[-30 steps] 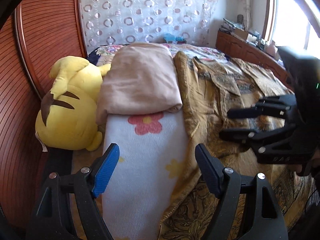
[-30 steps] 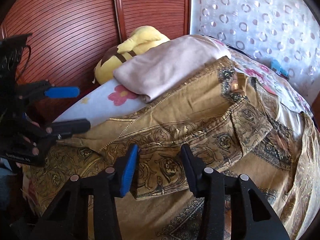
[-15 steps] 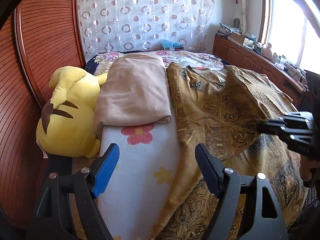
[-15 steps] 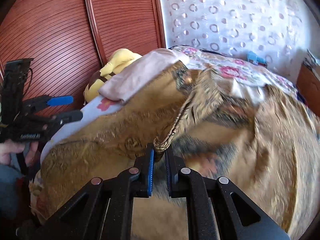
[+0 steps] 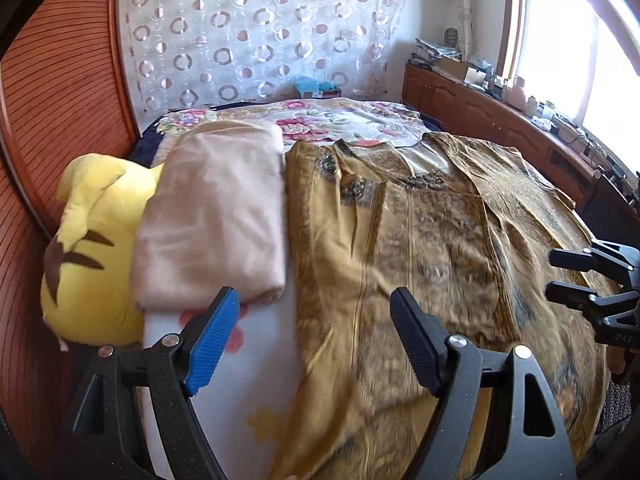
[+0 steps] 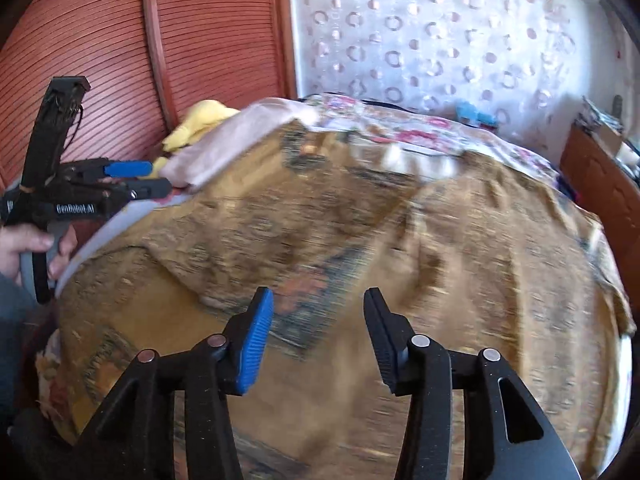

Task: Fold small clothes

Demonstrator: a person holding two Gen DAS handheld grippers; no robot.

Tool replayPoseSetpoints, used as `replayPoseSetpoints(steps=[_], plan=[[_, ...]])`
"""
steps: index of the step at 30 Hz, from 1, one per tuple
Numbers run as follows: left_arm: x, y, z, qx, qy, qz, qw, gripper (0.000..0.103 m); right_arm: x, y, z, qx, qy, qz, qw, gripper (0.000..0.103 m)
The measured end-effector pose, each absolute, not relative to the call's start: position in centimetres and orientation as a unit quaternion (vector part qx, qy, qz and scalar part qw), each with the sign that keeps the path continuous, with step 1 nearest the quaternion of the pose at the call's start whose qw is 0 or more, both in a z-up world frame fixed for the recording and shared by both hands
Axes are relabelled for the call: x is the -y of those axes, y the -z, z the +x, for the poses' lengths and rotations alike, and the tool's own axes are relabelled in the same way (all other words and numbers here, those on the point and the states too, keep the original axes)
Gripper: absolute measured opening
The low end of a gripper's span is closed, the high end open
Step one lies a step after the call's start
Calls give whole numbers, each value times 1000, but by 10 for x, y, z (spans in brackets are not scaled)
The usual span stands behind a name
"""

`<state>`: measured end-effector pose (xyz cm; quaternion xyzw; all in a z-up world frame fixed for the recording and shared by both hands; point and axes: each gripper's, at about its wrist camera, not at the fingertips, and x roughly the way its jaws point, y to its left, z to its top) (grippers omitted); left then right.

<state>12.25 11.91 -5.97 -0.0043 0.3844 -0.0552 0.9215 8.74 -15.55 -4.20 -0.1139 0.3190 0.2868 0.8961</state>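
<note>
A golden-brown patterned garment [image 5: 432,240] [image 6: 360,232] lies spread across the bed, neckline toward the far end. My left gripper [image 5: 316,340] hovers open above its left edge, with nothing between the fingers. It shows at the left of the right wrist view as the left gripper [image 6: 148,178], held by a hand [image 6: 32,244]. My right gripper [image 6: 318,344] hangs over the garment's near part, jaws opening and empty. In the left wrist view the right gripper [image 5: 560,276] sits at the garment's right edge.
A folded beige cloth [image 5: 216,216] lies on a white flowered blanket [image 5: 256,384] left of the garment. A yellow plush toy [image 5: 88,248] leans against the red-brown wooden headboard [image 5: 48,120]. A wooden cabinet [image 5: 500,120] with clutter runs under the window at right.
The right gripper shut on a fold of the garment, pulled it to the right, then let go and opened. The garment now lies flatter. The left gripper drifted right, staying open.
</note>
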Motion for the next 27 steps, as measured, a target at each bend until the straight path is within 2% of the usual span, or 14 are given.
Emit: replayPoseSetpoints(steps=[4,17,24,25,27], plan=[[-111,61,145,-389,72,-8,919,78,183,40,89,-317,-246,-126,907,49],[-91,81,215,-428,87,-4,900,40,218,45,102,-361,-172,-132,907,49],[-85,92,241,-452,59,9,890,38,228,35,102,-373,-186,-108,902,49],[-84,92,241,-452,57,12,890,32,226,34,98,-373,-186,-109,903,49],[-85,92,243,-454,56,16,889,26,232,32,95,-372,-186,-109,903,49]])
